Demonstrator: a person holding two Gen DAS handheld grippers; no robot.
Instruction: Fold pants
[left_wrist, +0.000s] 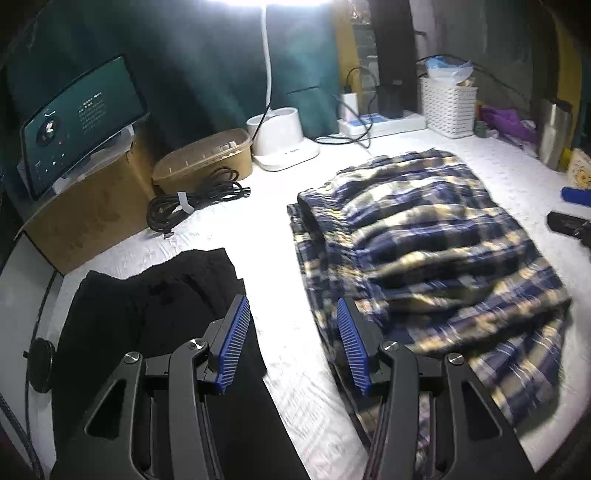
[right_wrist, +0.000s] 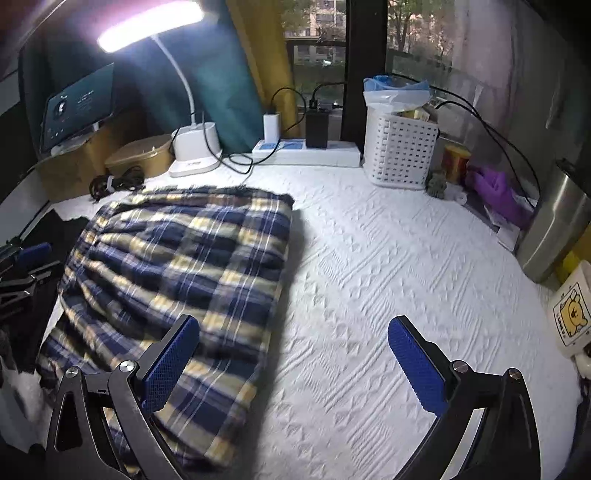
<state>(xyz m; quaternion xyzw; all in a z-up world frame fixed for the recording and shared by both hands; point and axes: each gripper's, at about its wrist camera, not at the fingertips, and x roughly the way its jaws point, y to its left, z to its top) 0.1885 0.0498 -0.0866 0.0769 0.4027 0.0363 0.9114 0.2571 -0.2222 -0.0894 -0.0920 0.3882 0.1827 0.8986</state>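
Your left gripper (left_wrist: 293, 343) was released, jaws apart with only bare cover (left_wrist: 288, 258) between them; your right gripper (right_wrist: 293, 365) stood wide, holding nothing; plaid pants (right_wrist: 177, 266) lay folded on the cover, left of the basket (right_wrist: 399, 147); black cloth (left_wrist: 155, 314) lay left of the pants.

the plaid pants (right_wrist: 177, 258) are soft woven cloth, matt. the white cover (right_wrist: 388, 295) is textured, embossed fabric. the basket (right_wrist: 400, 151) is perforated plastic; the flask (right_wrist: 554, 229) is brushed metal.
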